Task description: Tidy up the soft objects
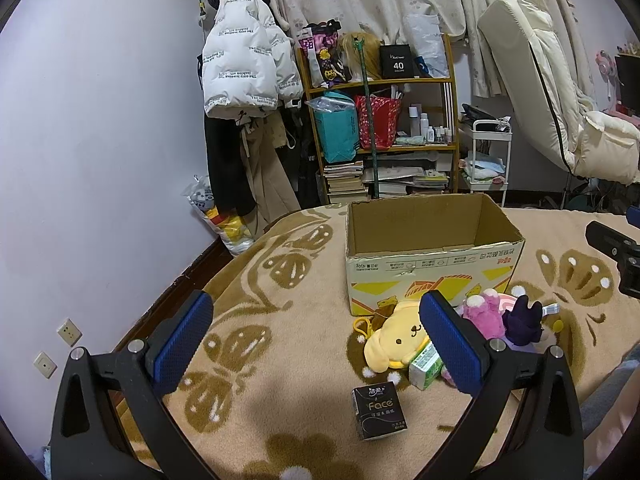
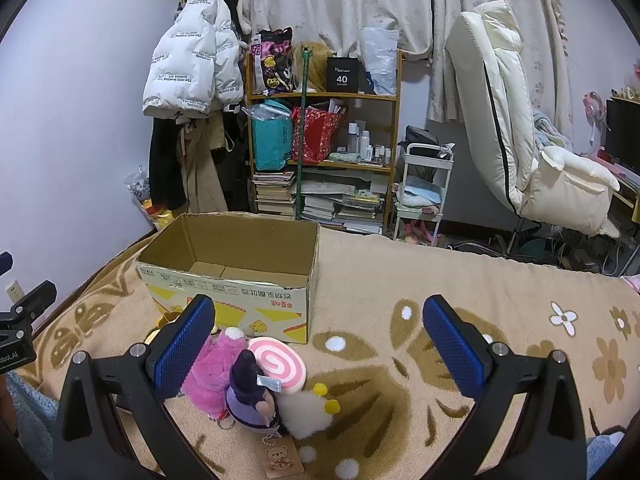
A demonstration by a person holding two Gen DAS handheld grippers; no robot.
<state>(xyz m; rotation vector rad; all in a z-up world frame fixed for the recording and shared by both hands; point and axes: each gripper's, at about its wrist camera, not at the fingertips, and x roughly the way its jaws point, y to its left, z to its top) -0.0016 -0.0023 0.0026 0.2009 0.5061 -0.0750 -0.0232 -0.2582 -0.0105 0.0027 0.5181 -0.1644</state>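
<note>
An open, empty cardboard box stands on the beige blanket; it also shows in the right wrist view. In front of it lie soft toys: a yellow dog plush, a pink plush, a dark purple plush, a pink swirl lollipop plush and a white fluffy plush. A green tissue pack and a black "Face" tissue pack lie nearby. My left gripper is open and empty, left of the toys. My right gripper is open and empty above the toys.
The blanket covers a bed. Behind stand a bookshelf with bags and books, a white cart, hanging coats and a cream recliner chair. The wall is at the left.
</note>
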